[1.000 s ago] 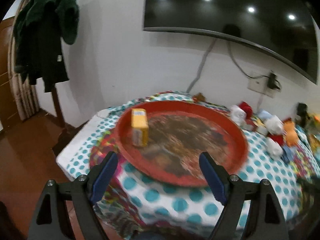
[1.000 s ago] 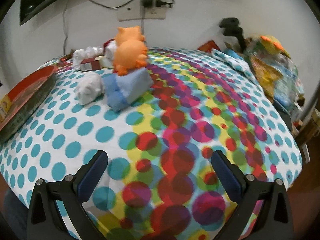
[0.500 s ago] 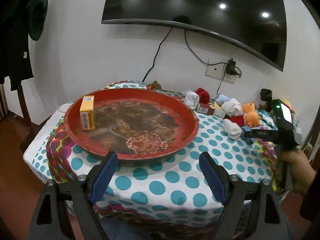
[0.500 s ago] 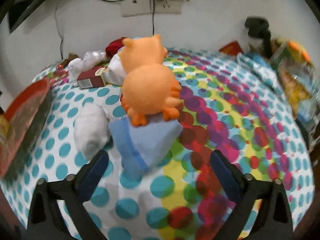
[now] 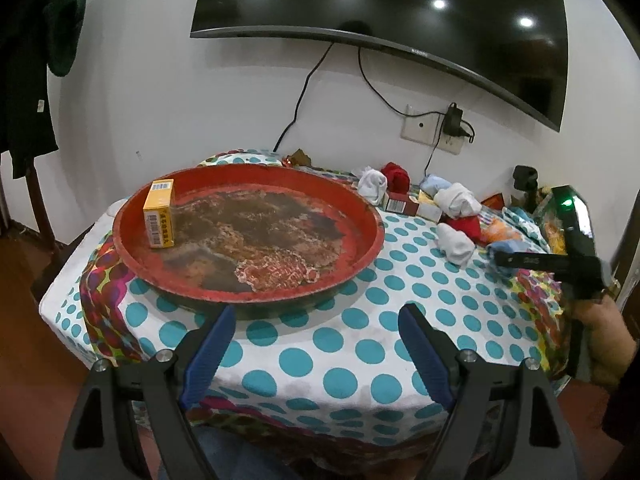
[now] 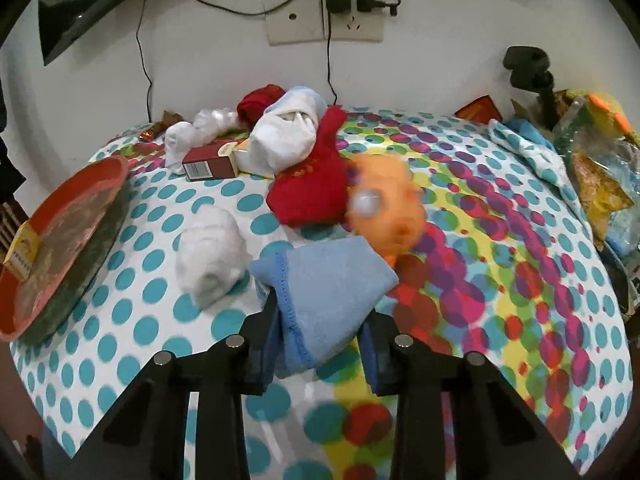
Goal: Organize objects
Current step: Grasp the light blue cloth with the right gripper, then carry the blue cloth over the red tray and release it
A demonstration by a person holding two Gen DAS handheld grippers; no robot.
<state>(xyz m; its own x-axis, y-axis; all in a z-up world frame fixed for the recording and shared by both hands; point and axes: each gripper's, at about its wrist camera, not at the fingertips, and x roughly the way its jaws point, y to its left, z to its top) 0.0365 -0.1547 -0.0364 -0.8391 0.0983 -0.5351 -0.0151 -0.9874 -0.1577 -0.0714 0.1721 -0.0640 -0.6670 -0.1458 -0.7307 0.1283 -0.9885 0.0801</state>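
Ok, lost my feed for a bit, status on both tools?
Right tool shut on blue folded cloth. Left tool open, nothing in it, before red tray. Orange plush tilted, blurred, just beyond the cloth.

Your left gripper (image 5: 312, 348) hangs open and empty over the near edge of the dotted cloth (image 5: 344, 332), just short of the red tray (image 5: 360, 256). A yellow box (image 5: 160, 214) stands upright at the tray's left side. At far right, your right gripper (image 5: 500, 258) reaches into the sock pile (image 5: 456, 216).
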